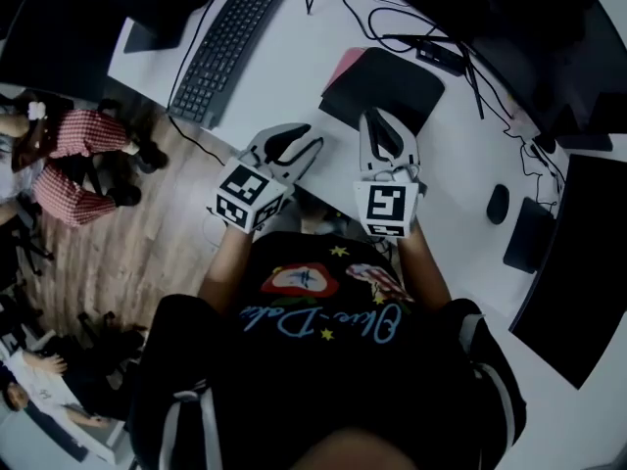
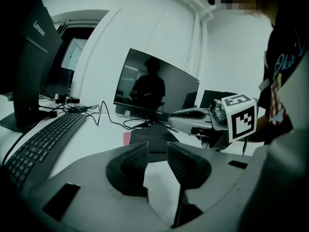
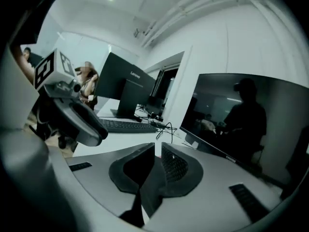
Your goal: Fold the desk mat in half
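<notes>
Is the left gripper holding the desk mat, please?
No, the left gripper has its jaws apart around nothing, and the desk mat lies on the desk beyond them.

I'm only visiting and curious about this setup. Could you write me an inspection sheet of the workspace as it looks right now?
Surface: white desk, lit evenly.
Job's things: dark desk mat lying flat, with a pink layer peeking out at one edge; it looks folded.
Clutter: keyboard, mouse, monitors.
Grippers: left hand-held gripper open and empty; right hand-held gripper has its jaws narrowly apart and is empty; neither holds the mat.
Cables: loose leads behind the mat.
Surroundings: wooden floor; a seated person at the left.
</notes>
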The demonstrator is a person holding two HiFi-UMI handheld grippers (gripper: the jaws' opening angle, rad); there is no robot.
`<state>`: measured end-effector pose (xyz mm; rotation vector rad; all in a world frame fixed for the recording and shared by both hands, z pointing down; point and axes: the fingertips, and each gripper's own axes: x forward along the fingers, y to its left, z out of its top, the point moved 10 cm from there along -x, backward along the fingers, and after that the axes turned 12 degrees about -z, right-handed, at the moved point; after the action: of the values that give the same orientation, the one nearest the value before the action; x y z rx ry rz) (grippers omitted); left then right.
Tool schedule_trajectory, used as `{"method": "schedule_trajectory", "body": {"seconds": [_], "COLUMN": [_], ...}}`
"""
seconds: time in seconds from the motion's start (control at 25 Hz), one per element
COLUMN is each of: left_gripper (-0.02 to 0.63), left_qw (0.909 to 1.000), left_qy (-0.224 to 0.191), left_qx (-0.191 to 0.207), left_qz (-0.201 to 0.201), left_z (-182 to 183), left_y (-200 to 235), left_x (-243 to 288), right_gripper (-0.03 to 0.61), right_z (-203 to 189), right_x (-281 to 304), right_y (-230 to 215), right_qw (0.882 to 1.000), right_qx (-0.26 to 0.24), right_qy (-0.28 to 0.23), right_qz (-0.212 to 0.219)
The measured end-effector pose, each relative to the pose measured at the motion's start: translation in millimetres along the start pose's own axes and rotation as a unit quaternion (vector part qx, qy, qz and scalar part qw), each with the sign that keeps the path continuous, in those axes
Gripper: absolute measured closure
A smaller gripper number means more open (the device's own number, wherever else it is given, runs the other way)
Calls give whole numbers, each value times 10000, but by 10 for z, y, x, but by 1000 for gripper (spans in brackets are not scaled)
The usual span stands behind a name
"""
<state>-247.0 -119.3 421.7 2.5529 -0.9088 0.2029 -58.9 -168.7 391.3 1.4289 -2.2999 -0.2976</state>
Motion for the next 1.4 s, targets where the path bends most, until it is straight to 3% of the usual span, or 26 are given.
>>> {"method": "schedule_trajectory", "body": {"seconds": [0.2, 0.32, 0.56, 0.88, 1.4], "left_gripper": [537, 581, 600, 600, 599], "left_qw": [9996, 9991, 9970, 9946, 9935], "left_qy": [-215, -346, -529, -745, -790], "left_qx": [165, 246, 566, 727, 785], "left_qz": [-7, 3, -43, -41, 228], "left_z": [136, 222, 339, 379, 369], "left_y": [-196, -344, -693, -1119, -1288], "left_x": [-8, -4, 47, 76, -26], "right_gripper": [566, 578, 578, 578, 578], "right_z": [55, 42, -15, -94, -107], "right_x": [-304, -488, -840, -1190, -1272], "right_y": [-250, -396, -637, -744, -730], "right_qw": [9942, 9892, 9790, 9721, 9723], "right_qx": [1069, 1458, 2023, 2306, 2252], "right_qy": [-82, -98, -206, -341, -303], "right_qz": [45, 79, 130, 259, 540]}}
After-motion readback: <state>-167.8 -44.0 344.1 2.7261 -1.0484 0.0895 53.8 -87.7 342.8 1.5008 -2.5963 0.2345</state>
